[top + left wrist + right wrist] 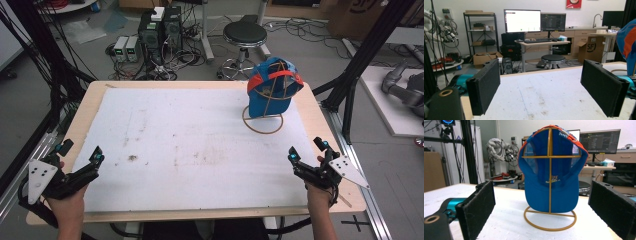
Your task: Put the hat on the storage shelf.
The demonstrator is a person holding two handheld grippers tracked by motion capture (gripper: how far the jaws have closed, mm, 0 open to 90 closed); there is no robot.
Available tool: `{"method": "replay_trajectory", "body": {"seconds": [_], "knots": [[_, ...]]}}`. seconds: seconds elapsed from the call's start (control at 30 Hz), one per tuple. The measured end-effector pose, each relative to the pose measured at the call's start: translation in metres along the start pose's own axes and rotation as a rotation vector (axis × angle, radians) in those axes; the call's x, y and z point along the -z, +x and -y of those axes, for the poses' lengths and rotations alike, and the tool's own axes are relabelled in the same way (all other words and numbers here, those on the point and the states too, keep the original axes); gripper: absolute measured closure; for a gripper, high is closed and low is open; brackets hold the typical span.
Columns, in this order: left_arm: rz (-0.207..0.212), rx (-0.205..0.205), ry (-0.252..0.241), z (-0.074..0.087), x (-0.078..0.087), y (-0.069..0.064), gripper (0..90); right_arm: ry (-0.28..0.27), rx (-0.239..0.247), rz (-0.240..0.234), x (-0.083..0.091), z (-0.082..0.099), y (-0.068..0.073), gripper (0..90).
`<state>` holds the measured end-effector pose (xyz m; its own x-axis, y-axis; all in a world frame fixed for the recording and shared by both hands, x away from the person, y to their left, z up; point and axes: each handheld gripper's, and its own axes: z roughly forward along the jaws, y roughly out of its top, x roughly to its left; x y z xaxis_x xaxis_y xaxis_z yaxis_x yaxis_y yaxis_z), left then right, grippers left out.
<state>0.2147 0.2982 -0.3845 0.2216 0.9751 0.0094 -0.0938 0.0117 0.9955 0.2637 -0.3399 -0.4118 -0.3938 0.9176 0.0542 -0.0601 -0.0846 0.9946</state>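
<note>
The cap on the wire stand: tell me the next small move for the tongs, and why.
Probably ease the right tongs forward toward the cap. They are open, face it squarely and are nearer, while the cap hangs untouched on its stand at the table's far right. The left tongs, also open, sit far off.

grey floor with a black stool [244,35] at twelve o'clock, computer towers [160,29] at eleven, tangled cables around

A black stool [244,35] stands beyond the white-covered table [165,145], near computer towers [161,27] on the floor.
</note>
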Motion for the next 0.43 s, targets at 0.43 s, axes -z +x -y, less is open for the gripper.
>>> {"method": "replay_trajectory", "body": {"seconds": [0.43], "knots": [[0.005,-0.005,0.014,0.0040,-0.0029,-0.0014,16.2,-0.007,-0.008,-0.005,0.0008,0.0006,-0.0009,6.8]]}}
